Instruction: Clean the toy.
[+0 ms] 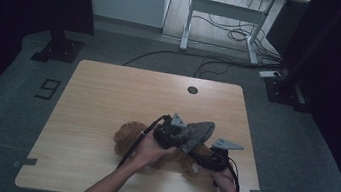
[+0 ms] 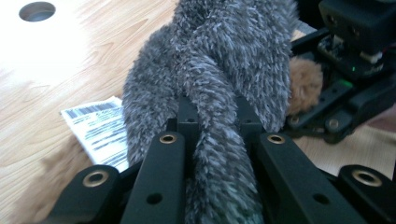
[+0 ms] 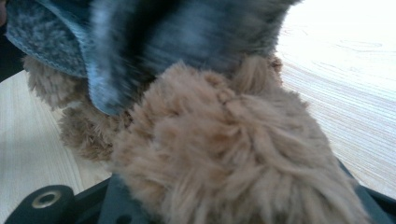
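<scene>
Grey fleece garment (image 2: pixel 219 60) was pinched in the left gripper (image 2: pixel 217 116) over the brown plush toy (image 1: pixel 127 138) at the table's (image 1: pixel 107 97) near edge. Right gripper (image 3: pixel 224 205) clamped the toy. Dressing appeared underway; next, pulling the garment over the toy.

The far half and the whole left side of the counter (image 1: pixel 102 96) lie bare, open to a pass from any side. Near right of centre, the brown plush toy (image 1: pixel 127 138), the grey fleece garment (image 1: pixel 198 133) and both claws crowd together, touching. A white label (image 2: pixel 100 128) lies flat beside the garment. A round hole (image 1: pixel 192 90) sits at the far edge.
</scene>
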Demonstrator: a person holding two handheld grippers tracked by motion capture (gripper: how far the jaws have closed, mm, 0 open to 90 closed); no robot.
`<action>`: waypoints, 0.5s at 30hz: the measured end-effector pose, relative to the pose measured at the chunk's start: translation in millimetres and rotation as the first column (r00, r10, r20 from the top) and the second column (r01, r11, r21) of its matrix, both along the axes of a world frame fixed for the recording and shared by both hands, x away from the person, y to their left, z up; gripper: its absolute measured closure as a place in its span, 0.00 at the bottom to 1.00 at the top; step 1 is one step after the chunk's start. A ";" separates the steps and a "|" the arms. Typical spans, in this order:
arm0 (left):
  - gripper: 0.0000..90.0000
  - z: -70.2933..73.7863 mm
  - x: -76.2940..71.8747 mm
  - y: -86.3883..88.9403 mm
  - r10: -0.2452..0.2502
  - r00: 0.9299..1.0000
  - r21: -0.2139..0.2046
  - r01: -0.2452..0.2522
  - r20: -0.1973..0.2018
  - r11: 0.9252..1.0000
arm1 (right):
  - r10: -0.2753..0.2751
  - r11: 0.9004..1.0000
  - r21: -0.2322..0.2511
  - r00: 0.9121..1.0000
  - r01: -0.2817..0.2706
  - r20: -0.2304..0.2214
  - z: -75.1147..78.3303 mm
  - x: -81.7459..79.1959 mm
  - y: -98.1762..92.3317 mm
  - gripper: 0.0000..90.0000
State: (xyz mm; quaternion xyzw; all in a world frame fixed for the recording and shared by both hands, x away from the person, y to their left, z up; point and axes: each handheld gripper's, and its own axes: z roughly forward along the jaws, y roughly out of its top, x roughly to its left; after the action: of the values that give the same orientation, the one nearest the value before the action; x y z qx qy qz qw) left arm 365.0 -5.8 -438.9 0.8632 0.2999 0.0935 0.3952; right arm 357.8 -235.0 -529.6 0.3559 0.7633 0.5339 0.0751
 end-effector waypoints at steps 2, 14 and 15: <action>0.86 0.2 -1.4 5.8 -0.001 1.000 -0.006 0.000 -0.005 1.000 | 0.001 1.000 0.002 1.000 -0.001 -0.003 0.2 -0.2 0.0 0.61; 0.86 0.5 -5.7 54.2 0.060 0.998 -0.054 -0.061 -0.023 0.997 | -0.004 1.000 0.016 1.000 0.005 -0.016 -1.1 1.1 -1.5 0.61; 0.86 0.2 -5.9 58.1 0.066 0.998 -0.058 -0.068 -0.023 0.996 | -0.005 1.000 0.017 1.000 0.006 -0.015 -1.3 1.2 -1.3 0.61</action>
State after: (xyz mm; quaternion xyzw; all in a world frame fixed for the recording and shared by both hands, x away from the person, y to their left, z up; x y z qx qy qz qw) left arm 359.1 52.3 -438.7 0.8417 0.3354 0.0887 0.4137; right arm 359.0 -236.3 -530.9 0.3627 0.7582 0.5377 0.0678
